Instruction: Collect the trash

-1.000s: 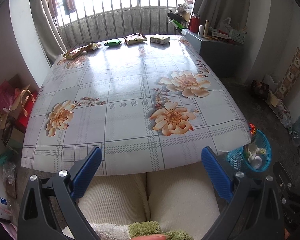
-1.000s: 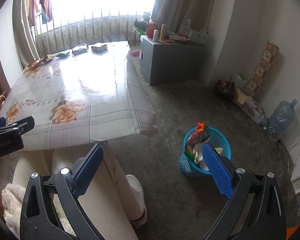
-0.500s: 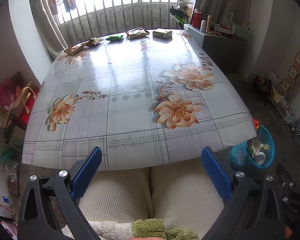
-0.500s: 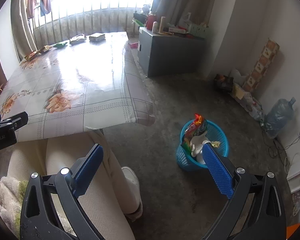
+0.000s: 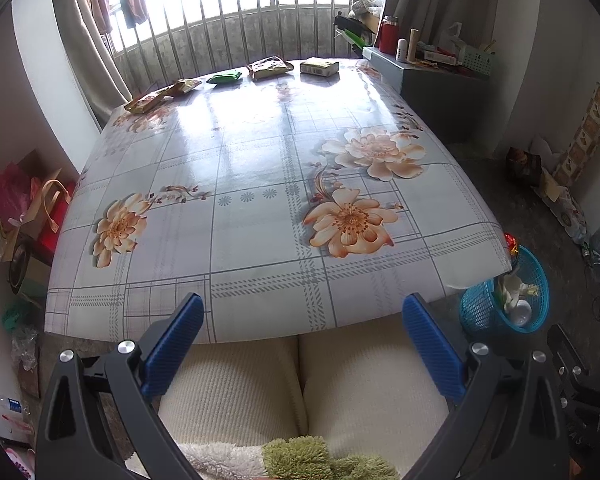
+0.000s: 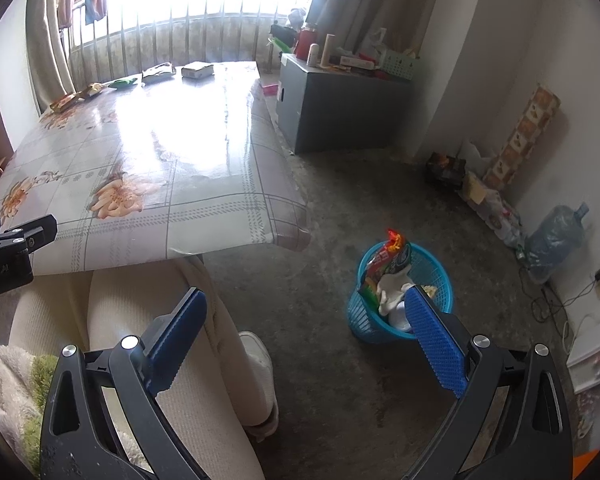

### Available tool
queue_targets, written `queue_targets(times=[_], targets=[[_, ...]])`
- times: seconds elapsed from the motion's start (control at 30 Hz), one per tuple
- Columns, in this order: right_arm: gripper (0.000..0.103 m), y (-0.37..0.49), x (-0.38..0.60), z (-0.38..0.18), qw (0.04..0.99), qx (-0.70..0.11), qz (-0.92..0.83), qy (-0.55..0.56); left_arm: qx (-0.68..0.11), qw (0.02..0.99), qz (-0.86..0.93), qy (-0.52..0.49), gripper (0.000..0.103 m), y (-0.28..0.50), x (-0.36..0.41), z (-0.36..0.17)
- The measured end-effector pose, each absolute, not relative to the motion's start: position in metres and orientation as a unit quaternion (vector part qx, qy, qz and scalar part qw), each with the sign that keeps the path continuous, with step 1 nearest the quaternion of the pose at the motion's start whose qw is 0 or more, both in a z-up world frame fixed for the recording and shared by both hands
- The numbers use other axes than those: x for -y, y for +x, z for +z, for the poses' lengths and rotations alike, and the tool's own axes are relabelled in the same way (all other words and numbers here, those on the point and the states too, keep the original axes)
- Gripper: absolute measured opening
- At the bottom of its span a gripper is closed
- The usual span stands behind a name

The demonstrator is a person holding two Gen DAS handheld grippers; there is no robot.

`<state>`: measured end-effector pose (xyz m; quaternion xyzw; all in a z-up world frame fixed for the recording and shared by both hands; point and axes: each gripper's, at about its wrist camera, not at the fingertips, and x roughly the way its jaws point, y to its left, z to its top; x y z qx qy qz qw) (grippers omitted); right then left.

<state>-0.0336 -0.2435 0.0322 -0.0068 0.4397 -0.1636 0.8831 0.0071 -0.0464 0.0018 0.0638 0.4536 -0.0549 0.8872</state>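
Observation:
Several snack packets lie in a row along the far edge of the flowered table [image 5: 260, 168]: two brown wrappers [image 5: 145, 103], a green packet [image 5: 224, 77], a crumpled bag [image 5: 269, 67] and a small box [image 5: 319, 66]. The same box [image 6: 197, 70] and green packet [image 6: 124, 82] show in the right wrist view. A blue basket [image 6: 364, 316] with trash in it stands on the floor right of the table, also seen as the basket [image 5: 476, 312] at the table corner. My left gripper [image 5: 302, 316] is open over the person's lap. My right gripper [image 6: 306, 312] is open above the floor, empty.
The person's legs in cream trousers [image 5: 300, 384] are under the near table edge, a foot [image 6: 256, 356] on the floor. A grey cabinet [image 6: 340, 112] with clutter stands at the back right. Bags [image 5: 24, 208] crowd the left wall. A water bottle [image 6: 556, 236] lies by the right wall.
Both grippers have drifted slightly, so the table and basket sit a little differently in view. Both stay open and empty.

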Motion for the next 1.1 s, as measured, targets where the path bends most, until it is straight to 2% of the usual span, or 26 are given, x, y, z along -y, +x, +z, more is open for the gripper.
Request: queue_targets(times=[1.1], targets=[[0.095,-0.022,0.216,0.026,0.889,-0.443,-0.115,-0.009,-0.459,0.886,-0.033,0.061,0.097,0.007,0.028,0.001]])
